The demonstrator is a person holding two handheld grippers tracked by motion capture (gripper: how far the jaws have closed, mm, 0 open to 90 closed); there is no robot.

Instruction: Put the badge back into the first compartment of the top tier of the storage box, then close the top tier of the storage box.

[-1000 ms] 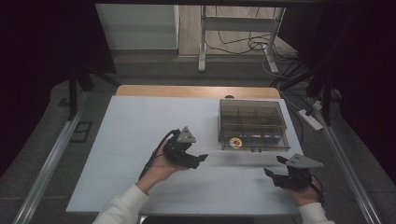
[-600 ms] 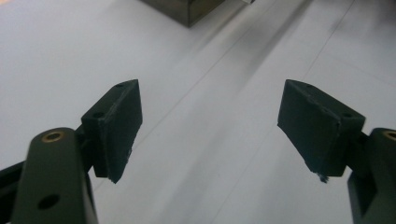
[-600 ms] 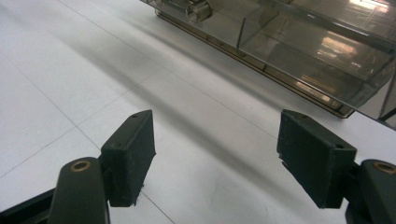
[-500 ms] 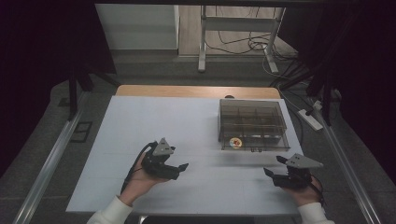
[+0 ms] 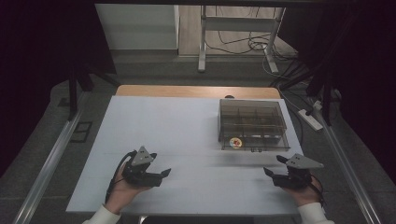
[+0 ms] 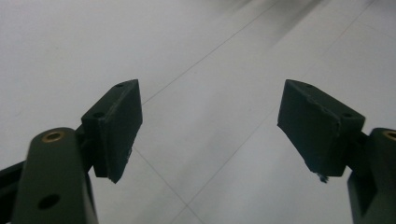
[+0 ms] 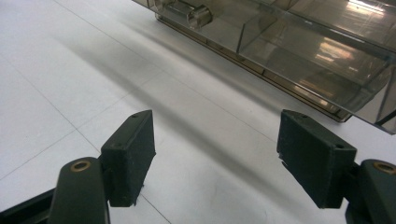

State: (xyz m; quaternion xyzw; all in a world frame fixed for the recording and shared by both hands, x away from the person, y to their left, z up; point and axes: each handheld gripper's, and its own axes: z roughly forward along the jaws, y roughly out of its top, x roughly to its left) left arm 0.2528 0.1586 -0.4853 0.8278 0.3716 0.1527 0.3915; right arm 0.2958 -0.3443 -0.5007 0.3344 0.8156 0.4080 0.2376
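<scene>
Jaws on both the left gripper (image 5: 161, 175) and right gripper (image 5: 267, 172) gape, holding nothing; the box (image 5: 252, 123) at 1 o'clock waits untouched.

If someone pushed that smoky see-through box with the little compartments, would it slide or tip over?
Probably slide: the compartment box is low and wide, lying flat on the smooth white table. It looks like thin rigid plastic, so likely light and stiff. The small round item inside might shift.

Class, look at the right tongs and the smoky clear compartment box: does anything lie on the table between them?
Nothing visible does. The right tongs are open and empty, and bare white table runs from them to the compartment box.
</scene>
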